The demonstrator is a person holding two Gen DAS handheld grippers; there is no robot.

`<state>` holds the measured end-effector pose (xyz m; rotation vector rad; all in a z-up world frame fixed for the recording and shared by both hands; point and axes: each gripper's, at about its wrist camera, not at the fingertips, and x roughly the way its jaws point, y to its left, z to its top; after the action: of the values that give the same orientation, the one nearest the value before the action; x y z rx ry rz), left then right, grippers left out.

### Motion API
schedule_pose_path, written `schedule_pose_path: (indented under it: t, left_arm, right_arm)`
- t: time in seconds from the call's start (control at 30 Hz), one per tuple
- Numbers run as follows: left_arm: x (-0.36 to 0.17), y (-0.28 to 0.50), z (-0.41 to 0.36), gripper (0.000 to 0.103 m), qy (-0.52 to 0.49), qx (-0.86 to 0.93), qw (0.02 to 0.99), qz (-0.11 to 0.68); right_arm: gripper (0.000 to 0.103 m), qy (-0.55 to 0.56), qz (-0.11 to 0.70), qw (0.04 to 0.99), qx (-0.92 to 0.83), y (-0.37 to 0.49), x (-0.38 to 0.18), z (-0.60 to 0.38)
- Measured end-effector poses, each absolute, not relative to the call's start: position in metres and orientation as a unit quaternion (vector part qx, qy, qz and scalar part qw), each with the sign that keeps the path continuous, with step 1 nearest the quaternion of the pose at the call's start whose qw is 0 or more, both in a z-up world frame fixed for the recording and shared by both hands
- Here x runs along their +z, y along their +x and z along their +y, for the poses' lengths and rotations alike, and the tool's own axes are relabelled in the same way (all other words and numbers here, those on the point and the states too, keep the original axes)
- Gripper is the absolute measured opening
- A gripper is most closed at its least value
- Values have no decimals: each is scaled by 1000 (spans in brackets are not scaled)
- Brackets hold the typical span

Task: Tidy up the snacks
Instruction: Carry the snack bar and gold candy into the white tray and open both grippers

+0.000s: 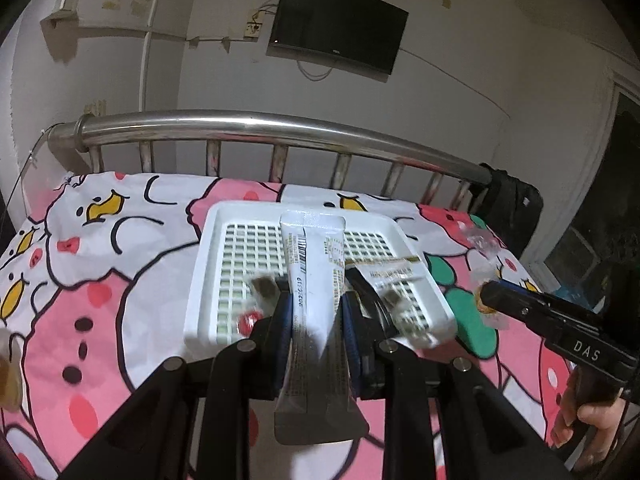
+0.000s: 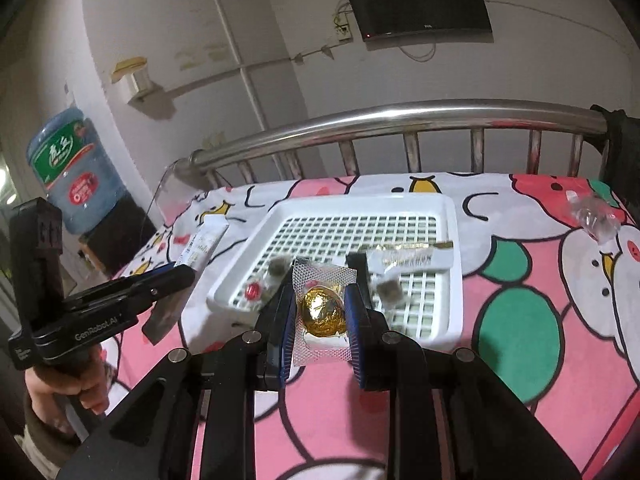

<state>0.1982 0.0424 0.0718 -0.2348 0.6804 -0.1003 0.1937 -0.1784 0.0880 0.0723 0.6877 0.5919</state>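
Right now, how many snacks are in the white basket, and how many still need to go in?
Done: one long packet and a small red candy lie in the white basket. In hand: the left gripper clamps a white stick packet; the right gripper clamps a gold-foil snack. Left: a clear wrapped candy on the bedsheet.

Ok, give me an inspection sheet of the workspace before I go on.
Surface: pink cartoon-print bedsheet.
Job's things: white slotted plastic tray holds a silver-and-gold flat sachet and a small red-wrapped candy.
Clutter: clear crinkled wrappers right of the tray.
Grippers: left gripper shut on a long white stick sachet; right gripper shut on a gold foil egg-shaped sweet in a clear packet.
Cables: white wires below the wall-mounted black TV.
Surroundings: steel bed rail, blue water jug.
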Motion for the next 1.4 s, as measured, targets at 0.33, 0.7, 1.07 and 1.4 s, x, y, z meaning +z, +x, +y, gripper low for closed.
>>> schedule_pose_path:
  t: [0.33,0.7,1.07,1.4]
  left_arm:
    - [55,260,46,26,-108,-26,922,370]
    - [29,315,41,26,-87,-13,909,407]
    - [-14,343,36,26,-95,1,887,451]
    - [-10,334,40,74,-121,-14,895,429]
  right_arm:
    - [22,44,374,889,261,258,70,-166]
    - [22,36,416,879,231,303,35,-148]
    - [22,5,443,873,205,325,8,-138]
    - [68,38,417,887,196,319,14,-149]
